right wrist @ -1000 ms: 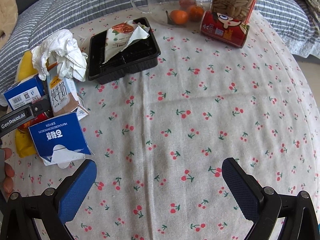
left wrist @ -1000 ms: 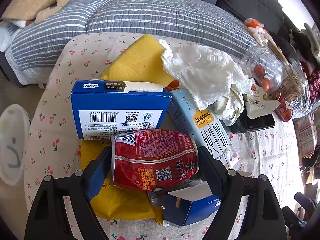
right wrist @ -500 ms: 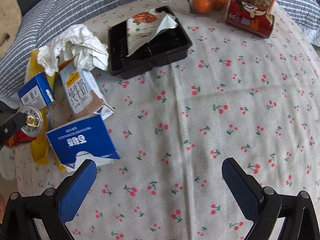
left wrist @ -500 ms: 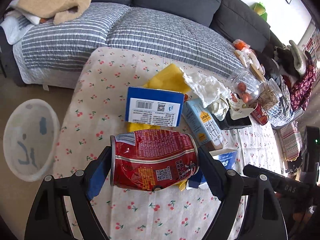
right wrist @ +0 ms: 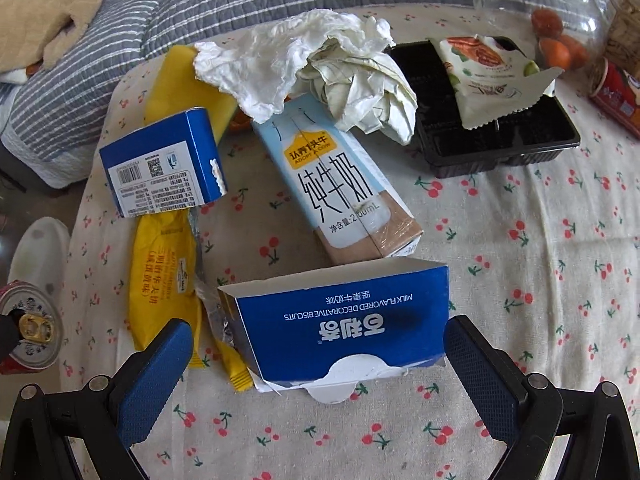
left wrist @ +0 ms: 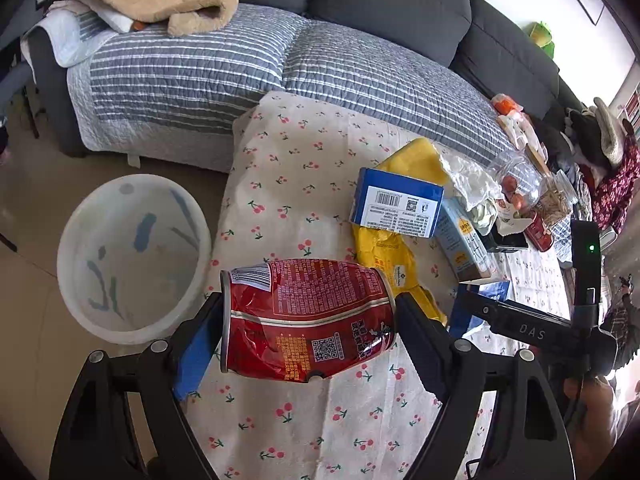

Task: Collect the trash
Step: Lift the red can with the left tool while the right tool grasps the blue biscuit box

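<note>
My left gripper (left wrist: 308, 328) is shut on a dented red can (left wrist: 304, 316), held sideways above the table's left edge, to the right of a white bin (left wrist: 132, 260) on the floor. The can also shows in the right wrist view (right wrist: 30, 328). My right gripper (right wrist: 320, 356) is open, its fingers on either side of a torn blue biscuit box (right wrist: 340, 320) lying on the cherry-print tablecloth (right wrist: 540, 280). Beyond lie a milk carton (right wrist: 340, 184), a blue box (right wrist: 160, 168), a yellow wrapper (right wrist: 164, 280) and crumpled white paper (right wrist: 312, 64).
A black plastic tray (right wrist: 500, 120) holds a snack packet (right wrist: 488, 76). A glass jar with oranges (right wrist: 552, 28) and a red tin (right wrist: 616, 92) stand at the back right. A striped grey sofa (left wrist: 280, 60) lies behind the table. My right gripper shows in the left wrist view (left wrist: 520, 328).
My left gripper lifted the can off the pile and carried it left toward the bin. My right gripper moved forward and left until its fingers flank the torn blue biscuit box.
</note>
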Available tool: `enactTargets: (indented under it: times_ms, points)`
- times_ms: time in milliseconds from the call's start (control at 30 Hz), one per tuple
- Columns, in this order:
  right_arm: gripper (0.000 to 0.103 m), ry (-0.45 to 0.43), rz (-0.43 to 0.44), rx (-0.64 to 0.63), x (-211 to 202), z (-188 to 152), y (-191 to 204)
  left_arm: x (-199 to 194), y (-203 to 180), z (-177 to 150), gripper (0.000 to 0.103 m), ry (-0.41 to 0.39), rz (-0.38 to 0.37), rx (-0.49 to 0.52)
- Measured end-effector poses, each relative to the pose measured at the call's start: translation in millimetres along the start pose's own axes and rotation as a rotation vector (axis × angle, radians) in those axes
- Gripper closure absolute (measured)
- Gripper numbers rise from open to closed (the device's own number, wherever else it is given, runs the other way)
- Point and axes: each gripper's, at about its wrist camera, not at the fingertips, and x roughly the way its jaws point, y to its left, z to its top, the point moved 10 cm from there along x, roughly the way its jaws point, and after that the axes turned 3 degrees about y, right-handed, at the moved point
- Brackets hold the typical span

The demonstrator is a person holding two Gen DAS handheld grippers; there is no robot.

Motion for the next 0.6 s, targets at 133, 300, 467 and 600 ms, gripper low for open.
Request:
enactTargets:
  times_ms: [133,300,467,600]
  points:
    - [0.0,0.028,-0.026,-0.002,16.8,0.0,1.7,-1.4,8.7,-3.9,0.017,0.007,0.006,-0.006]
    - [0.0,0.055,-0.081,-0.044,32.1,-5.6,1.2,-6.1,17.5,-5.9,0.017,0.004,0.009,-0.012]
    - [0.0,0.066,-0.09,-0.088,37.5,-8.5,-6.1,-11.6,29.4,-6.6,0.017,-0.002,0.011,-0.025]
    - [0.012,0.045,-0.03,-0.081,28.9,-7.7,-5.8,-17.8,41.8,-5.2,0.017,-0.014,0.013,-0.042]
